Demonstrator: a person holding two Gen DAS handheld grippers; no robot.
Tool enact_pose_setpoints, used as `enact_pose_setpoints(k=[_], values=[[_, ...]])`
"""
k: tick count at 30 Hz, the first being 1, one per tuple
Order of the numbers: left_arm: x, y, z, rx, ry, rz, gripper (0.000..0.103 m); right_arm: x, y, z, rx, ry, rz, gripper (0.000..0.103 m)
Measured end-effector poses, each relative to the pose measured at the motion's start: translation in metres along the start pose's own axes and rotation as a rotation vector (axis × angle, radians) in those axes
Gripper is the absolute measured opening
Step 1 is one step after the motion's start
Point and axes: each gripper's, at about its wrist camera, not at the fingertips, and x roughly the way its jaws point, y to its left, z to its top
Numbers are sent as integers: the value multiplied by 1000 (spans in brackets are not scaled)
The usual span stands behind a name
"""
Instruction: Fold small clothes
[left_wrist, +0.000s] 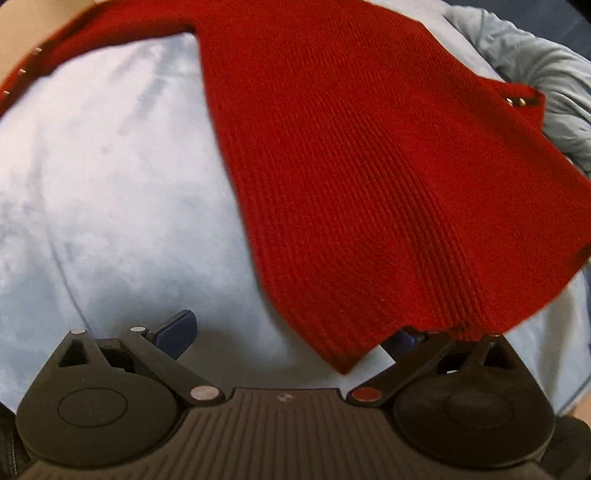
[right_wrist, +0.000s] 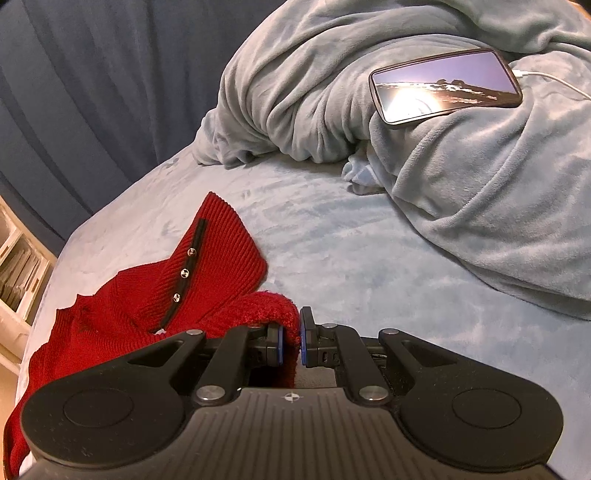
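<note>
Looking down from the left wrist, the left gripper (left_wrist: 291, 332) stands wide open above a pale blue bed sheet (left_wrist: 103, 192), holding nothing. A red knitted sweater (left_wrist: 351, 166) spreads across the sheet, its ribbed hem draped over the right-hand finger. From the right wrist, the right gripper (right_wrist: 291, 332) is closed, pinching a fuzzy edge of the sweater (right_wrist: 177, 288) lying on the bed. Beyond, a phone (right_wrist: 445, 85) rests on a rumpled grey blanket (right_wrist: 480, 192).
</note>
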Motion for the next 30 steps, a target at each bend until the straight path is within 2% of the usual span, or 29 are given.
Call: enact_pose_setpoints(k=[3,7,8,13,17,21,22,23,24,26,27,30], values=[[1,7,8,-36,57,-65,103,-1,1,-2,-2,-2,0,8],[2,20,24,-98,69,-90,103,1,-1,-3,-1,3,0,8],[13,30,33,-118,67,-102,103,1,-2,-4,-1,5,-1,8],[25,19,32,-67,49,13,103,2,-1,-4,-4,3,-2,8],[30,-7,19,-50,14,64,103,3,-2,-7,4,6,-4,8],[37,-37,11,-13,-9,149,101,6,-5,-14,24,25,-7,8],[37,-44,9,8,-24,169,95,6,-6,-16,28,27,-6,8],[35,-50,6,35,-41,179,76,5,-7,-19,32,29,-4,8],[32,-56,5,72,-56,188,54,5,-8,-22,33,31,-4,8],[23,-57,6,104,-65,191,25,3,-9,-26,38,37,-5,8],[17,-53,7,91,-63,184,16,1,-10,-27,43,41,-5,8],[-9,-30,14,56,-85,167,13,-9,-7,-28,36,37,-6,8]])
